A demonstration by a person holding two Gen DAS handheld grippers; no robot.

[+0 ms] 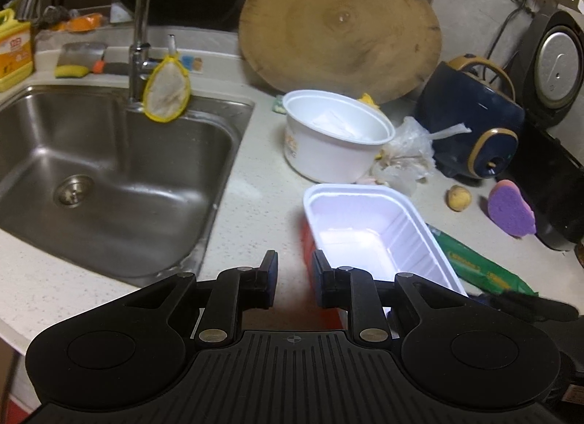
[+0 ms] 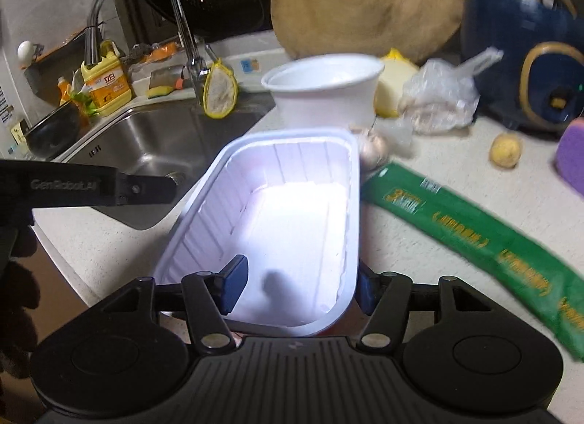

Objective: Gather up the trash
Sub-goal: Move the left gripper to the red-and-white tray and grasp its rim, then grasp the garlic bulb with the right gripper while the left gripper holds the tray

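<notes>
Your right gripper [image 2: 295, 289]: fingers clamped across the near right wall of a ribbed white plastic tray [image 2: 292, 212], one pad inside, one outside. Your left gripper [image 1: 294, 272]: fingers apart, nothing between them, the tray just right of its right finger. Ahead: a round white foam bowl [image 1: 335, 135]; beyond it, a crumpled clear bag [image 1: 408, 154]. Right of the tray: a glossy green wrapper [image 2: 474, 234]. Surface: speckled pale countertop [image 1: 255, 168]; stainless sink [image 1: 109, 168] left of the fingers.

Both devices are finished in matte black. On the left gripper [image 1: 294, 278], a ribbed base plate, two round side discs, brass-coloured pivot pins and dark blue finger pads [image 1: 272, 272] are noted. The right gripper [image 2: 299, 287] is built identically. "GenRobot.AI" lettering is seen on one housing.
</notes>
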